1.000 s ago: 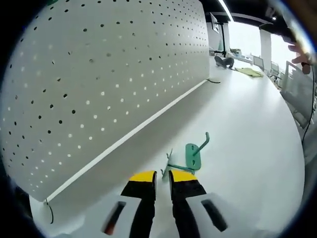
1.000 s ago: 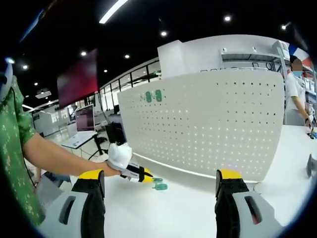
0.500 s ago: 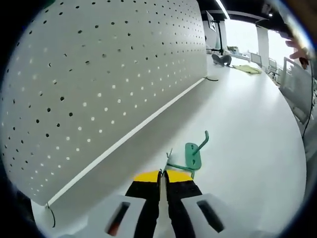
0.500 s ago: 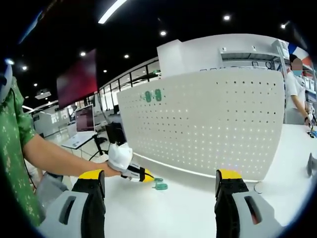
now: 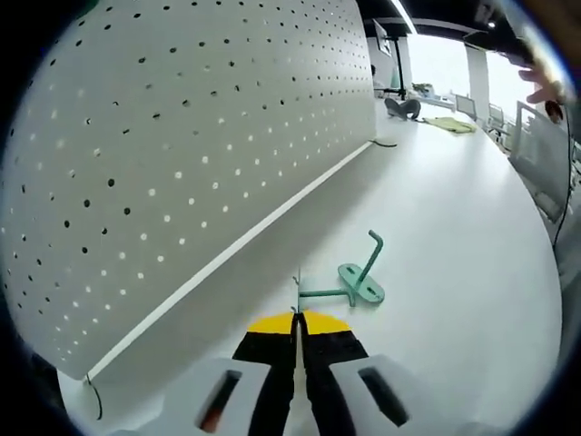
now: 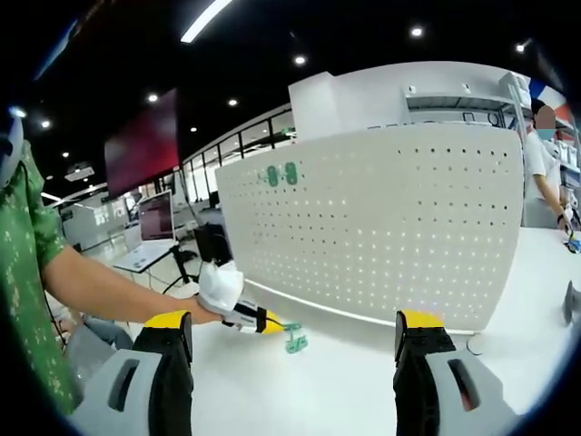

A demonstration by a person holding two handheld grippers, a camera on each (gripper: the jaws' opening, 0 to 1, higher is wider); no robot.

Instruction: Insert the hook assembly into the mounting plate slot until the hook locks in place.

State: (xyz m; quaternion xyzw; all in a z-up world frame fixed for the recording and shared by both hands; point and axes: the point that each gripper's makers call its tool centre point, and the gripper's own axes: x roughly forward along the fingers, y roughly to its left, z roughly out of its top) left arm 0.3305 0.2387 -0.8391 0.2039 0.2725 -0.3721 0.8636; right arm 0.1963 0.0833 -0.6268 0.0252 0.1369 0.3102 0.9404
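- Left gripper view: a second ago our left gripper had its jaws parted just short of the green hook; half a second ago they came together on the thin wire stem at its near end, and now they are clamped on that wire
- Since the clamp, the hook has changed pose: its flat oval plate sat tilted up before and now lies lower and flatter, with the bent arm pointing up from it, so we judge the piece has been picked up or tipped by its stem
- It sits just off our fingertips, above the white table, near the foot of the white pegboard but not touching it
- Right gripper view: the left gripper shows at the end of the person's arm with the hook hanging lower from its tip than in the earlier pictures, which fits a lift
- Our right gripper is spread wide with nothing between its jaws, and it has held that way throughout
- Two green pieces sit high on the pegboard; we take them for mounted plates or hooks, too small to say which
- For the task, the grasp looks done; carrying the hook to a slot and locking it in is all still ahead
- No brand, label or writing is readable in either view
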